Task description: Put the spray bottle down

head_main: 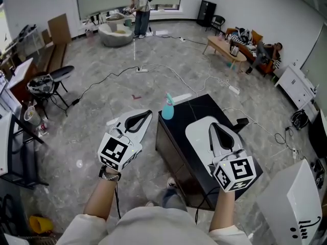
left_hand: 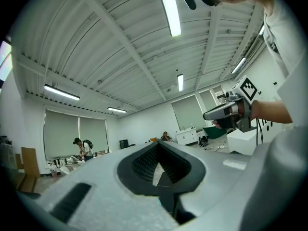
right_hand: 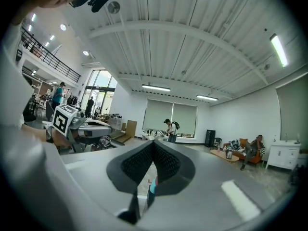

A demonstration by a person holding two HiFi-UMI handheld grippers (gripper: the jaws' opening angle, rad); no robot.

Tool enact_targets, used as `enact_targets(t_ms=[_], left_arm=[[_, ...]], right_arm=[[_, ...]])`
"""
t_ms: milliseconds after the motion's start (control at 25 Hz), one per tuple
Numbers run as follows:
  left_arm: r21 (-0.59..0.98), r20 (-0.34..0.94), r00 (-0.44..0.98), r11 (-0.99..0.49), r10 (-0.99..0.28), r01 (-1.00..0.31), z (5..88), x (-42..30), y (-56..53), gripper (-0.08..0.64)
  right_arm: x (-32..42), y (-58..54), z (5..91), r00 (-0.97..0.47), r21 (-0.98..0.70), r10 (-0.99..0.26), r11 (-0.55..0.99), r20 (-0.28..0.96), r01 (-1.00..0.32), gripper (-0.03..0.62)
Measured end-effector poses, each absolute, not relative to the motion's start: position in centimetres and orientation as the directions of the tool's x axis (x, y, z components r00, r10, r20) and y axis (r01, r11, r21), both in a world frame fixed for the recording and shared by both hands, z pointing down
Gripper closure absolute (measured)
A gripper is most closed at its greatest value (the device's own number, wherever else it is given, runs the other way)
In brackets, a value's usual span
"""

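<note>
Spray bottle [head_main: 167, 107] upright on table [head_main: 200, 109]

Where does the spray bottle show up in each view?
Head view: spray bottle on the black table's far left corner.
Left gripper view: not in it.
Right gripper view: teal sliver low, through the gap in the tongs.
Shared landmark: person with backpack at the far window.

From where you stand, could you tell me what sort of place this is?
Probably an open lab or studio hall: power strips and cables trail across the grey floor, a sofa and low table form a lounge corner, and strip lights hang under a high ribbed ceiling.
</note>
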State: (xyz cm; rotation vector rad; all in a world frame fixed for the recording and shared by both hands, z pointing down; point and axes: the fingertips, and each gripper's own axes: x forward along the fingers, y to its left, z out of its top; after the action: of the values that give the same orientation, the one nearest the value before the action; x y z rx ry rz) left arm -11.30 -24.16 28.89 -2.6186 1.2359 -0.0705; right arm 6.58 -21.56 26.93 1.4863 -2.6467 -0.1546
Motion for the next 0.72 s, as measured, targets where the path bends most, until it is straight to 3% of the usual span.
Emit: enact_targets(t_ms=[720], left_arm=[[-0.234, -0.04, 0.646, -0.622, -0.762, -0.747, 29.6, -10.6, -21.0, 0.555]], right_arm=[[6.7, -18.8, 27.7, -0.51, 0.153, -0.858, 0.514, 0.067, -0.844, 0.588]])
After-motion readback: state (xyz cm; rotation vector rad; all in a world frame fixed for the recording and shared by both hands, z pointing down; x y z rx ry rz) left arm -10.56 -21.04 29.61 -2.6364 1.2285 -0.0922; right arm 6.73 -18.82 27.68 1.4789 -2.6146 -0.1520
